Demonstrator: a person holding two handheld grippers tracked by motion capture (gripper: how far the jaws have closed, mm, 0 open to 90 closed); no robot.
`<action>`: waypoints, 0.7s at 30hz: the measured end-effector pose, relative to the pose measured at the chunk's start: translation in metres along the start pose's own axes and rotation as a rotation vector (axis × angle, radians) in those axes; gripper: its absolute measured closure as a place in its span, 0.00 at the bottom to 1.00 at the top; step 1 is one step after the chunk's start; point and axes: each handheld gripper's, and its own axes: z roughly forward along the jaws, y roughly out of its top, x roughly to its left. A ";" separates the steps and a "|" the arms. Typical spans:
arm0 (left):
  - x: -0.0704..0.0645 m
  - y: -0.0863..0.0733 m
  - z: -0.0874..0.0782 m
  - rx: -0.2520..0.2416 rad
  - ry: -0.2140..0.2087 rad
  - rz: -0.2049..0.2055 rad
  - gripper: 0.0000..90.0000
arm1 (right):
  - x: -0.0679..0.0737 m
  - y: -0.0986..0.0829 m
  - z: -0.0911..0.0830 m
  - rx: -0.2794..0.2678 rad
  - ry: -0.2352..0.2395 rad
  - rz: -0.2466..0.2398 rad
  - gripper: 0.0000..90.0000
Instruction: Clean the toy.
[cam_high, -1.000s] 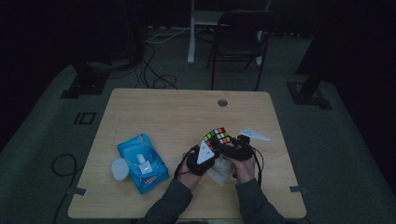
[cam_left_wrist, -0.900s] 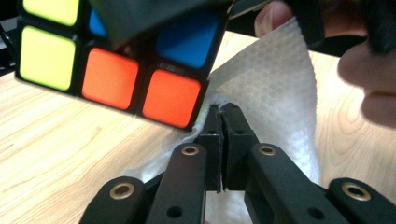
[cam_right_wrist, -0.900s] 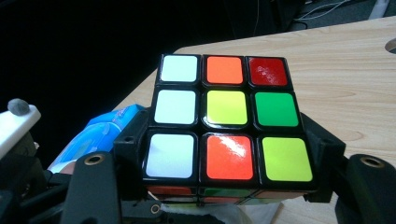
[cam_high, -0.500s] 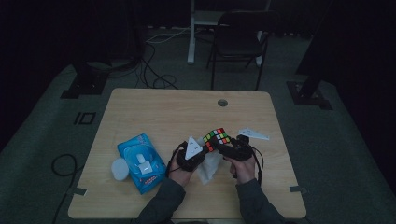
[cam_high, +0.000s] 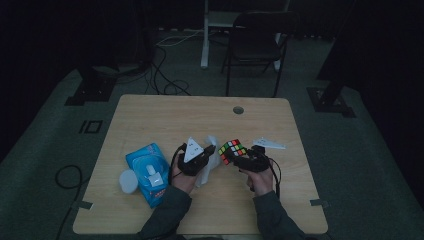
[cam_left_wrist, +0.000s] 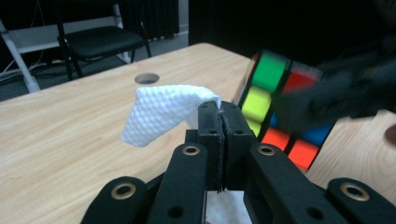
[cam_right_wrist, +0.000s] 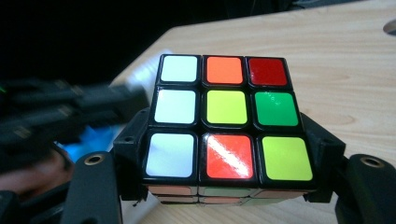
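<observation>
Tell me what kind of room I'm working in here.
Probably a dim lab or studio: one wooden table with a cable hole, loose floor cables, a folding chair, and black stand bases.

Surface: light wooden table (cam_high: 165, 115), rectangular, with rounded corners.
Cable port: round hole (cam_high: 238, 110) near the far edge, right of centre.
Front left: blue wipes pack (cam_high: 148, 167) lying flat, set at an angle to the table edges.
Beside pack: white round lid (cam_high: 129, 181) on the wood, touching the pack's left side.
Underfoot: dark carpeted floor (cam_high: 45, 150) bearing the table.
</observation>
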 end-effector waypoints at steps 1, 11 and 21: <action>0.000 0.002 -0.001 -0.006 -0.001 0.001 0.99 | -0.001 -0.001 0.002 0.011 -0.002 -0.001 0.38; -0.002 0.026 -0.004 -0.061 -0.023 0.018 0.99 | -0.001 -0.013 0.019 0.106 -0.012 -0.039 0.38; -0.009 0.044 -0.002 -0.096 -0.047 0.032 0.99 | 0.008 -0.025 0.036 0.211 -0.007 -0.100 0.38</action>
